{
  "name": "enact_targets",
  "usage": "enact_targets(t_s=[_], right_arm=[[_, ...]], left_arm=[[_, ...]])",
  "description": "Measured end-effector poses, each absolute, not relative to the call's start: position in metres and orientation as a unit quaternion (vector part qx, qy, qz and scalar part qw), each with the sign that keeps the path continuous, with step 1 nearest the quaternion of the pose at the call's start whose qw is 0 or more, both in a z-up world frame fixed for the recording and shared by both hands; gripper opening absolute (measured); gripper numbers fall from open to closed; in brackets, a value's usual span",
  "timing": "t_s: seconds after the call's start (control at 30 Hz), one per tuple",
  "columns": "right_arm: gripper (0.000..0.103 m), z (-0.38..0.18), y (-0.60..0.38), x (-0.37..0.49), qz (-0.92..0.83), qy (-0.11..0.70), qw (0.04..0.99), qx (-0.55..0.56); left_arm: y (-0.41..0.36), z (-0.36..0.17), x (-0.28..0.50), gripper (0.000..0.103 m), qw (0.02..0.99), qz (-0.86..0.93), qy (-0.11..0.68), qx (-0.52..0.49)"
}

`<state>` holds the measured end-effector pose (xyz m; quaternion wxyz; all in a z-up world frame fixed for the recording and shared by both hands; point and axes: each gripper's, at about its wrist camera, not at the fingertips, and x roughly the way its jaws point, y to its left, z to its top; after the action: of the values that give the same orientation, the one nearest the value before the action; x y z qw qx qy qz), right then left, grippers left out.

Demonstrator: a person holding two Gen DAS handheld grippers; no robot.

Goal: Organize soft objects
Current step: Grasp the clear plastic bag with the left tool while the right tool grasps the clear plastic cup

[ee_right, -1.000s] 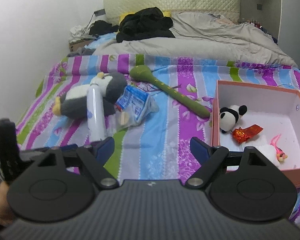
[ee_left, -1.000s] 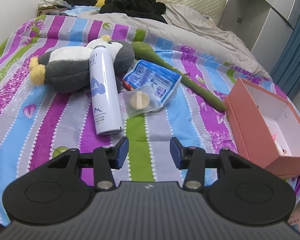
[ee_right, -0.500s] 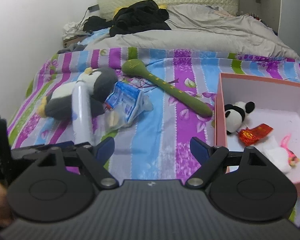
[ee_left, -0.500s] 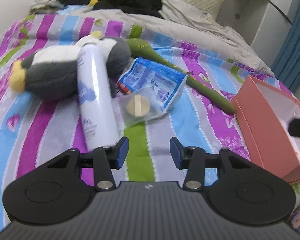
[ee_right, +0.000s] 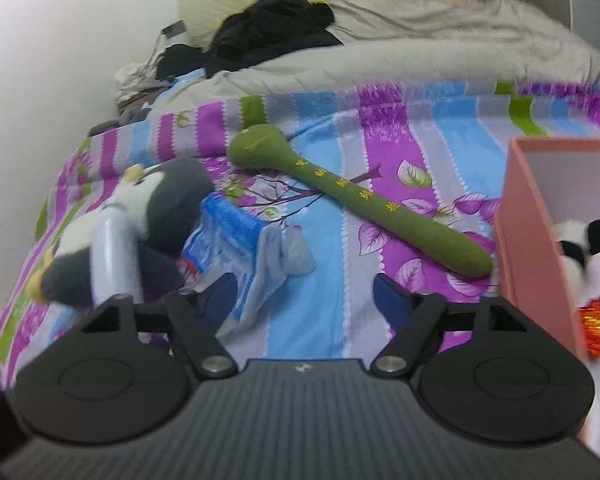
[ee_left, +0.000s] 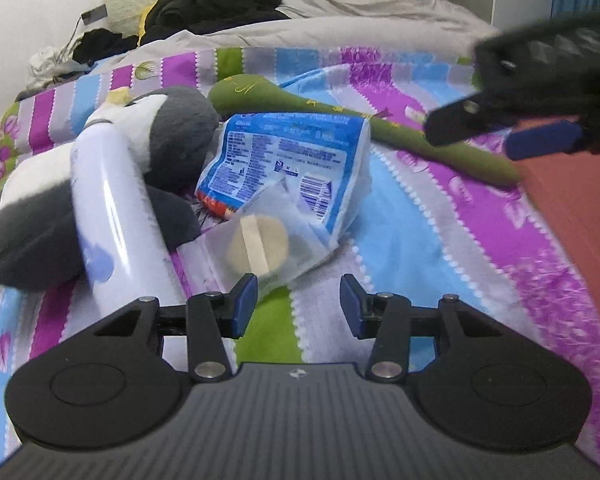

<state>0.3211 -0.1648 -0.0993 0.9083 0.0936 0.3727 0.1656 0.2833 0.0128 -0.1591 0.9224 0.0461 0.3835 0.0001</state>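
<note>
Two soft toys lie at frame left and centre on the striped bed (ee_left: 420,240): a grey-and-white penguin (ee_left: 172,128) under a white spray bottle (ee_left: 116,220), and a long green plush stick (ee_right: 352,196). Beside them sit a blue packet (ee_left: 284,160) and, at right, a pink box (ee_right: 528,240). Left tool (ee_left: 298,306) spread, empty; right tool (ee_right: 304,298), jaws just narrowing, also empty.

We saw a grey-and-white plush penguin (ee_left: 172,136) lying on its side (a white spray can (ee_left: 116,216) rested across it) beside a long green plush (ee_right: 356,196).
</note>
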Motion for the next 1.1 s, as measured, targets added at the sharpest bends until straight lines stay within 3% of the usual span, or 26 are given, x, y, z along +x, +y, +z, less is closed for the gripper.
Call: enact_targets(t_s=[0.13, 0.23, 0.4, 0.47, 0.67, 0.73, 0.77, 0.8, 1.1], right_arm=[[0.047, -0.124, -0.161, 0.356, 0.151, 0.39, 0.899, 0.131], [0.037, -0.142, -0.154, 0.383, 0.145, 0.409, 0.89, 0.141], [0.036, -0.166, -0.146, 0.411, 0.151, 0.432, 0.875, 0.155], [0.036, -0.175, -0.142, 0.418, 0.167, 0.442, 0.866, 0.164], [0.036, -0.184, -0.132, 0.425, 0.201, 0.455, 0.855, 0.148], [0.035, -0.184, -0.13, 0.426, 0.213, 0.458, 0.851, 0.143], [0.031, -0.183, -0.129, 0.426, 0.218, 0.459, 0.849, 0.142], [0.02, -0.184, -0.128, 0.427, 0.225, 0.463, 0.845, 0.143], [0.016, -0.171, -0.141, 0.41, 0.194, 0.451, 0.859, 0.146]], left_arm=[[0.007, -0.173, 0.301, 0.051, 0.916, 0.023, 0.389, 0.096], [0.007, -0.185, 0.313, 0.05, 0.908, 0.035, 0.398, 0.123], [0.013, -0.196, 0.321, 0.047, 0.905, 0.051, 0.398, 0.141], [0.012, -0.199, 0.322, 0.034, 0.905, 0.048, 0.395, 0.15], [0.017, -0.203, 0.33, 0.012, 0.907, 0.038, 0.396, 0.14], [0.02, -0.203, 0.331, 0.009, 0.908, 0.039, 0.394, 0.133], [0.022, -0.202, 0.332, 0.008, 0.91, 0.039, 0.392, 0.128], [0.023, -0.2, 0.332, 0.007, 0.912, 0.038, 0.39, 0.123], [0.023, -0.182, 0.318, 0.005, 0.921, 0.027, 0.38, 0.083]])
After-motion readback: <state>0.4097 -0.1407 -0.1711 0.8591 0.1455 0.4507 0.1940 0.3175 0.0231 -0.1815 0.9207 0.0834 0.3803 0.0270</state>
